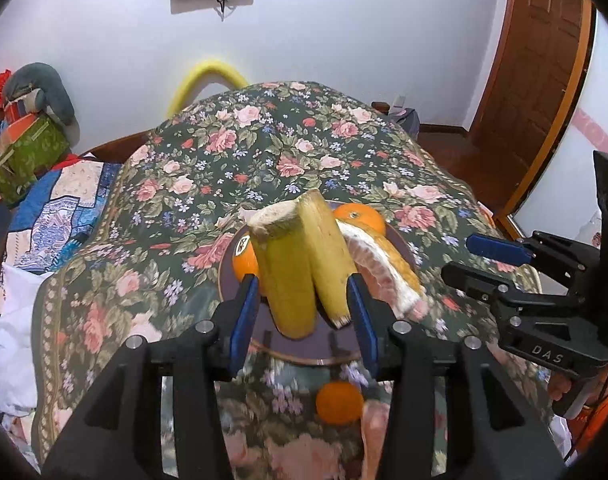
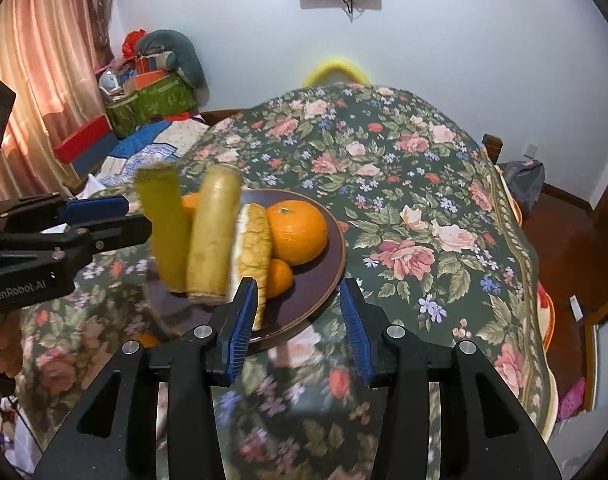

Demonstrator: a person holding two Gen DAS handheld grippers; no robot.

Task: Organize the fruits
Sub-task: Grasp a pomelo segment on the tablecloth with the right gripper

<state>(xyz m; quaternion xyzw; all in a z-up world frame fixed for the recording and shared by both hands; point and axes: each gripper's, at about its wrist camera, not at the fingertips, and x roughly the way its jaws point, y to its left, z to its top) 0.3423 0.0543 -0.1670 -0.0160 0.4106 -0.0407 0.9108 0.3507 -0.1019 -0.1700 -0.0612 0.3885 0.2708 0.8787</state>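
My left gripper (image 1: 304, 312) is shut on two yellow-green bananas (image 1: 300, 260) and holds them upright above the dark brown plate (image 1: 400, 240). The bananas also show in the right wrist view (image 2: 196, 236), with the left gripper (image 2: 116, 216) beside them. The plate (image 2: 328, 272) holds a large orange (image 2: 298, 232), a smaller orange (image 2: 278, 278) and a peeled pomelo wedge (image 2: 252, 248). A small orange (image 1: 339, 402) lies on the cloth in front of the plate. My right gripper (image 2: 294, 312) is open and empty over the plate's near rim; it also shows in the left wrist view (image 1: 476, 258).
The table wears a dark floral cloth (image 2: 404, 200). Green and red boxes (image 2: 152, 100) and a quilt (image 1: 64, 208) pile up at the left. A yellow chair back (image 1: 208, 80) stands behind the table. A wooden door (image 1: 532, 80) is at the right.
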